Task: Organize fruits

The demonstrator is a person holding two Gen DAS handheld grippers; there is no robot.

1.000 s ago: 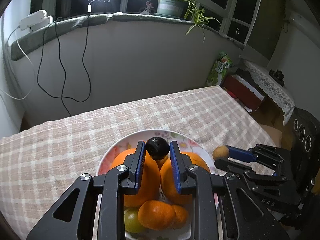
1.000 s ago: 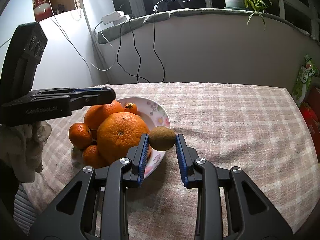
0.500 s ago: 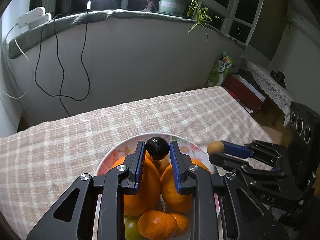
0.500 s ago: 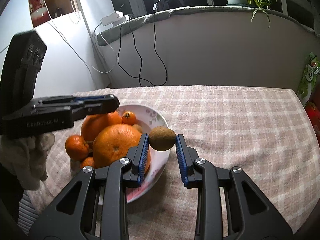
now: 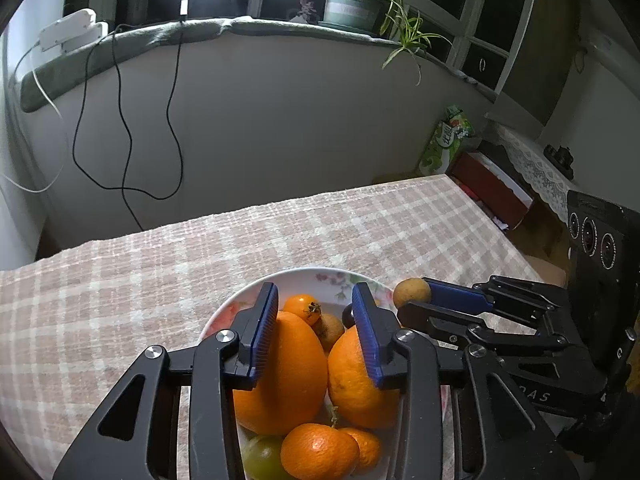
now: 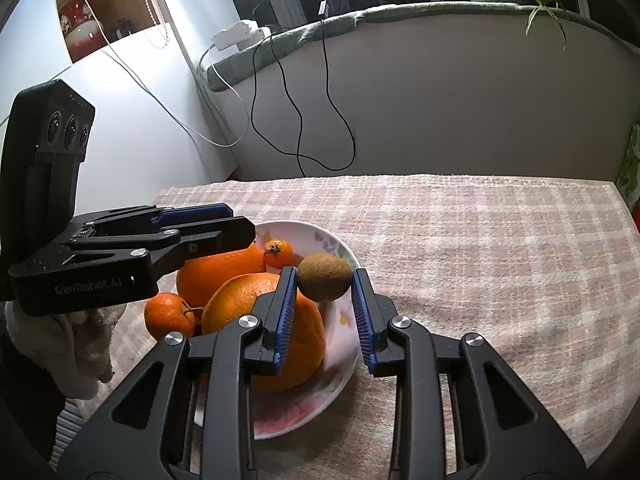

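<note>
A flowered plate [image 5: 240, 304] [image 6: 340, 250] on the checked cloth holds two big oranges [image 5: 280, 364] [image 6: 256, 304], several mandarins and a green fruit [image 5: 260, 458]. Above the pile my left gripper [image 5: 314, 300] [image 6: 240, 222] hangs with its jaws opening and nothing between them. A small dark fruit [image 5: 347, 315] lies in the plate, half hidden behind the right finger. My right gripper [image 6: 324, 280] [image 5: 416, 300] is shut on a brown kiwi [image 6: 324, 282] [image 5: 412, 292], held just above the plate's right rim.
The checked tablecloth [image 6: 480, 248] stretches far and right of the plate. A curved wall with hanging cables [image 5: 124, 152] rises behind the table, with a potted plant [image 5: 352, 4] on the sill. A gloved hand [image 6: 80, 344] holds the left gripper.
The left jaws have parted and the dark fruit has dropped from between them into the plate. The right gripper has carried the kiwi closer, to the plate's rim.
</note>
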